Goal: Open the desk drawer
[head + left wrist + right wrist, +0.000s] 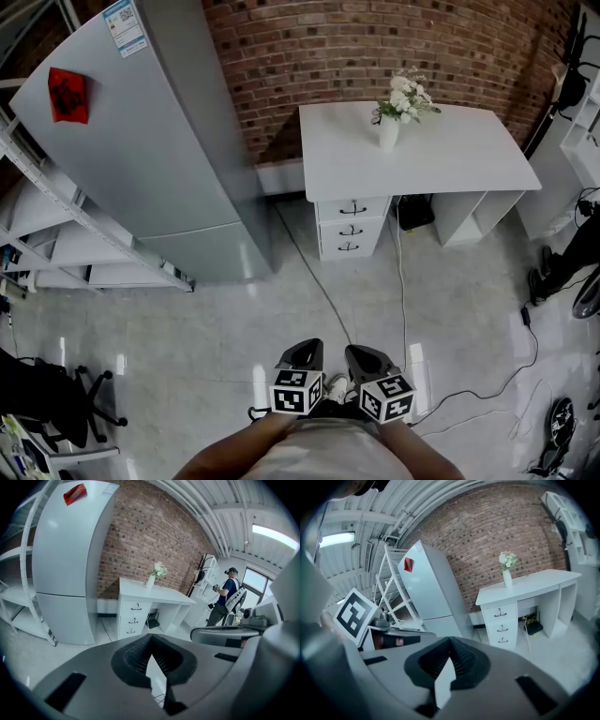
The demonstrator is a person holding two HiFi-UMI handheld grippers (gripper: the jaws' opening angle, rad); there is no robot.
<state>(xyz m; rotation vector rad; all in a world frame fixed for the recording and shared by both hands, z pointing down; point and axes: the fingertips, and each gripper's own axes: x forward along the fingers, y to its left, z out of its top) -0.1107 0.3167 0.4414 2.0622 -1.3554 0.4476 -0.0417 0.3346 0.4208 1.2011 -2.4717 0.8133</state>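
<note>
A white desk stands against the brick wall, far ahead of both grippers. Under its left end is a stack of three shut drawers with dark handles, also seen in the left gripper view as drawers and in the right gripper view as drawers. A white vase of flowers stands on the desktop. My left gripper and right gripper are held side by side close to the body, well short of the desk. The left gripper and the right gripper have their jaw tips together, with nothing between them.
A tall grey fridge stands left of the desk, with a white shelving rack further left. Cables run across the floor towards a black box under the desk. An office chair is at lower left. A person stands off to the right.
</note>
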